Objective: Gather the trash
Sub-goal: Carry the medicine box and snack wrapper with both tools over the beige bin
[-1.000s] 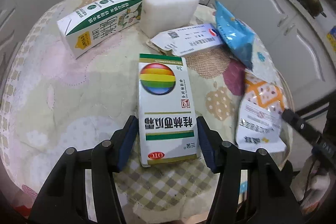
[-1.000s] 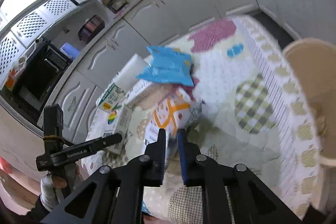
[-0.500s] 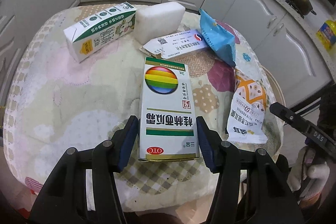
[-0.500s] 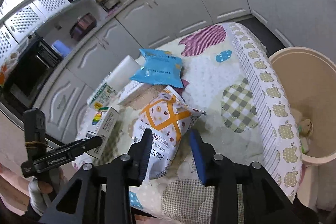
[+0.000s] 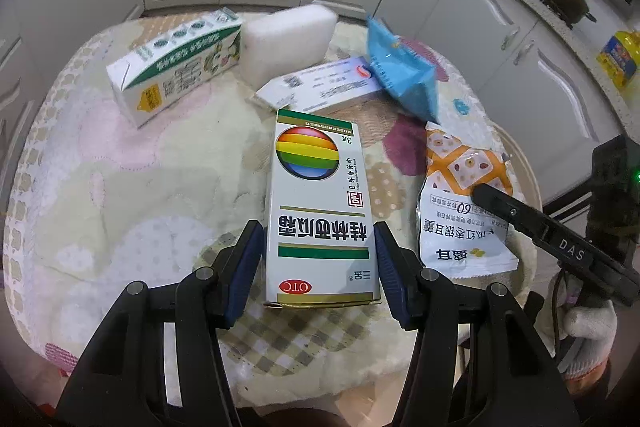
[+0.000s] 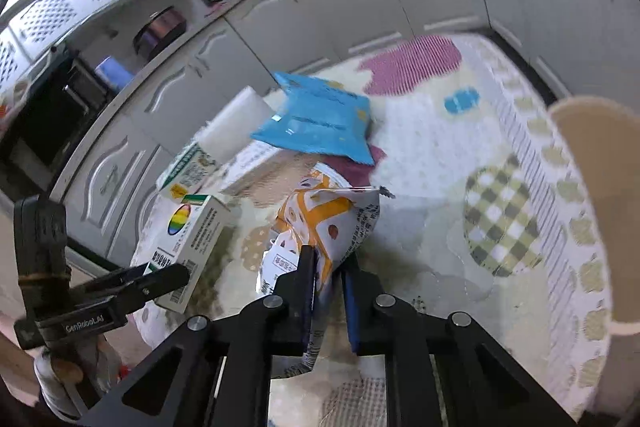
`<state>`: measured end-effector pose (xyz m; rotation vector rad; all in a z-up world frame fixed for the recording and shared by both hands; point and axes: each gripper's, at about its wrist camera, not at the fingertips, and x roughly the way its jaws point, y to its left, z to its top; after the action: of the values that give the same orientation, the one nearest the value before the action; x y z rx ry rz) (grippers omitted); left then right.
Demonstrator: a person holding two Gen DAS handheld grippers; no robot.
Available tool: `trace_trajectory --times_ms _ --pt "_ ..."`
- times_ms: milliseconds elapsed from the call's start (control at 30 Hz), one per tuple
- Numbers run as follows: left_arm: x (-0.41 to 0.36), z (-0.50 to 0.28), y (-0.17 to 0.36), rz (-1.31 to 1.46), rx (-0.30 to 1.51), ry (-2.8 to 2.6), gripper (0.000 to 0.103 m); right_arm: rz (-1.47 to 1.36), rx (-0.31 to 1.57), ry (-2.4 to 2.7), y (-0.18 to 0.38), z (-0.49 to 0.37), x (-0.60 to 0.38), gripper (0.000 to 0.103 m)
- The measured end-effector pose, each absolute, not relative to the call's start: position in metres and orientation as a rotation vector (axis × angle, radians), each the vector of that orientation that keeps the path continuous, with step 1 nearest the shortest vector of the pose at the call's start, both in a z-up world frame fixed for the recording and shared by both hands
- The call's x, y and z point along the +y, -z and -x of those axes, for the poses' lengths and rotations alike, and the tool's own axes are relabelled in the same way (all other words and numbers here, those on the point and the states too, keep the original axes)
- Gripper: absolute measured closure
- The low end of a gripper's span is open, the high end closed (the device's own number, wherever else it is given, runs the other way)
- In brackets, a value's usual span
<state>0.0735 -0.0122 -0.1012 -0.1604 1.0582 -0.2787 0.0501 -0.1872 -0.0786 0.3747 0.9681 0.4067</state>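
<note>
Two grabs are running: your right gripper [image 6: 328, 267] is pinching the orange snack bag [image 6: 320, 223] for the bin [image 6: 600, 207], while your left gripper [image 5: 318, 251] is straddling the medicine box [image 5: 320, 211], jaws wide, unclamped.

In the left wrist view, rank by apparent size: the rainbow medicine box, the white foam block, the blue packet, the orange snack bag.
1. rainbow medicine box, though nearest the camera, which inflates it
2. orange snack bag, partly hidden by the right gripper
3. white foam block and blue packet look alike; not ranked

medicine box [image 5: 320, 211]: "OTC", "3" | right gripper [image 5: 532, 223]: "DAS" | left gripper [image 6: 120, 291]: "GenRobot.AI"
</note>
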Motion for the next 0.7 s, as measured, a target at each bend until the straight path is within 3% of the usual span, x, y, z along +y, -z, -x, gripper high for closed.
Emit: trace_trajectory --times_ms 300,700 --pt "-0.039 -0.061 0.067 0.139 0.993 0.358 0.049 -0.268 0.885 -0.371 0.034 -0.03 -0.196 0.091" --pt "-0.134 -0.074 0.053 0.062 0.964 0.482 0.049 -0.152 0.839 -0.19 0.014 -0.014 -0.246 0.091"
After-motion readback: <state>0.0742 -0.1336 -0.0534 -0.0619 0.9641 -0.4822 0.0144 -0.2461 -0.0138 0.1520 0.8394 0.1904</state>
